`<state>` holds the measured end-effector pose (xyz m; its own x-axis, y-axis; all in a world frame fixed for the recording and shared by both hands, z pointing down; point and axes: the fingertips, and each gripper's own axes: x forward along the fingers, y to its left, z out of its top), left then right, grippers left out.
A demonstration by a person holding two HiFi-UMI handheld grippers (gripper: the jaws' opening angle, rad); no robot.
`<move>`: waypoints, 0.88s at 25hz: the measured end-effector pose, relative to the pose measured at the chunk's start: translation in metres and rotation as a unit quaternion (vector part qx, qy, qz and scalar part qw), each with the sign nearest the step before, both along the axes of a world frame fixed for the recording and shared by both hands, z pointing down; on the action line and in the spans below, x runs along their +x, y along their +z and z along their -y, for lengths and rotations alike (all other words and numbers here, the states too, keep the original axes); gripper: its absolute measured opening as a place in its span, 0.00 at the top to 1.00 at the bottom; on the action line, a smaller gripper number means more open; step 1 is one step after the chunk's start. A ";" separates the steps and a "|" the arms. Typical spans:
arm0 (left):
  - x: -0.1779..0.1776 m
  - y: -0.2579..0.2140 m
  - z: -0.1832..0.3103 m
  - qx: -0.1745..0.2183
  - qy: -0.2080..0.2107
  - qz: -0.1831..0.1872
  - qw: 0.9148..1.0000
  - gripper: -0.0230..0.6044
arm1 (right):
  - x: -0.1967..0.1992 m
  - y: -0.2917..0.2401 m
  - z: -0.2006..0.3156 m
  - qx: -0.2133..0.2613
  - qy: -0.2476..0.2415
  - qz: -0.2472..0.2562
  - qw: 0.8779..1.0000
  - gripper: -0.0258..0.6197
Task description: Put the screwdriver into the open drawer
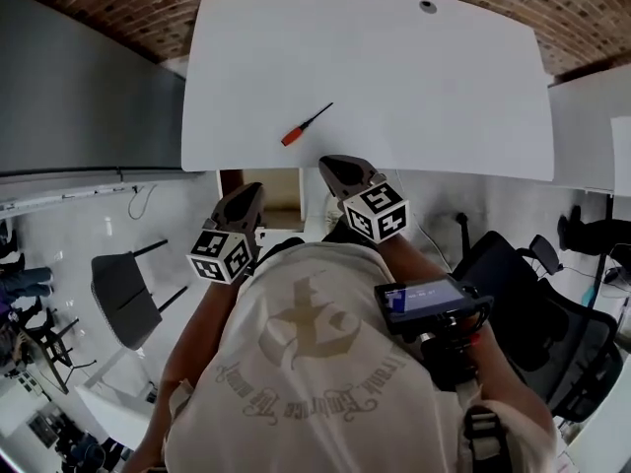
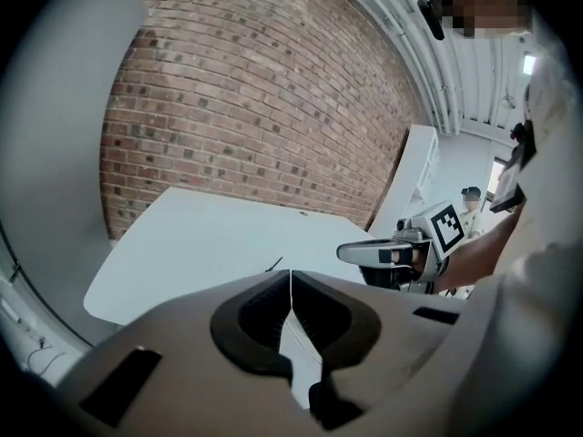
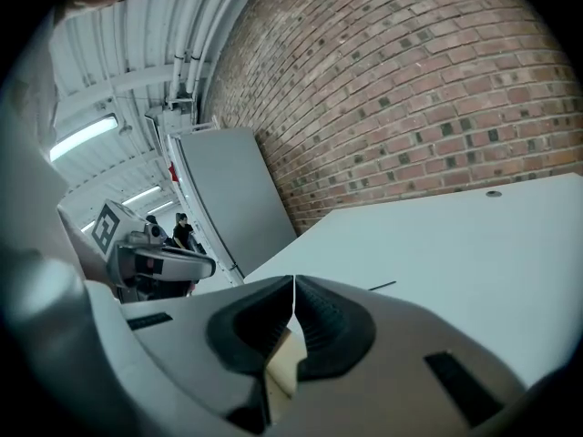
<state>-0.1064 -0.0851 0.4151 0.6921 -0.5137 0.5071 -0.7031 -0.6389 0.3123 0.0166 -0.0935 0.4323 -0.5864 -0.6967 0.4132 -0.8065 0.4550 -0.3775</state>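
1. The screwdriver (image 1: 307, 125) lies on the counter (image 1: 444, 87), orange handle at 7 o'clock, shaft toward 1 o'clock.
2. Jaws pressed together, empty: left hand-held gripper (image 1: 248, 193), right hand-held gripper (image 1: 337, 166).
3. Judged light, rigid; shaft slippery, so pinch the handle.

I see a white table (image 1: 444, 87) with a screwdriver (image 1: 304, 126) lying flat on it, orange handle toward the near edge. A small round grommet (image 1: 428, 7) sits by its far edge.
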 end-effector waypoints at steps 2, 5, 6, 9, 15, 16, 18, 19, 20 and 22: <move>0.008 0.002 0.001 -0.005 -0.005 0.004 1.000 0.93 | 0.007 0.001 0.003 -0.004 -0.006 0.003 1.000 0.92; 0.021 0.008 0.008 -0.008 -0.012 0.010 1.000 0.93 | 0.017 0.009 0.012 -0.010 -0.016 0.009 1.000 0.92; 0.025 0.010 0.010 -0.008 -0.014 0.012 1.000 0.93 | 0.019 0.012 0.014 -0.012 -0.019 0.011 1.000 0.92; 0.031 0.010 0.019 -0.006 -0.020 0.018 1.000 0.93 | 0.022 0.017 0.023 -0.015 -0.028 0.019 0.999 0.92; 0.041 0.011 0.027 -0.011 -0.013 0.032 0.999 0.93 | 0.032 0.018 0.029 -0.018 -0.018 0.024 0.999 0.92; 0.042 0.012 0.029 -0.012 -0.011 0.035 0.999 0.93 | 0.033 0.019 0.029 -0.019 -0.016 0.025 0.999 0.92; 0.045 0.013 0.034 -0.012 -0.004 0.040 0.999 0.93 | 0.035 0.020 0.028 -0.023 -0.012 0.026 0.999 0.92; 0.048 0.014 0.038 -0.012 0.001 0.043 0.999 0.93 | 0.035 0.020 0.029 -0.024 -0.009 0.027 0.999 0.92; 0.050 0.016 0.042 -0.011 0.006 0.046 0.999 0.93 | 0.036 0.021 0.029 -0.025 -0.007 0.028 0.999 0.92; 0.054 0.021 0.050 -0.013 0.016 0.054 0.998 0.93 | 0.036 0.023 0.030 -0.028 -0.001 0.032 0.999 0.92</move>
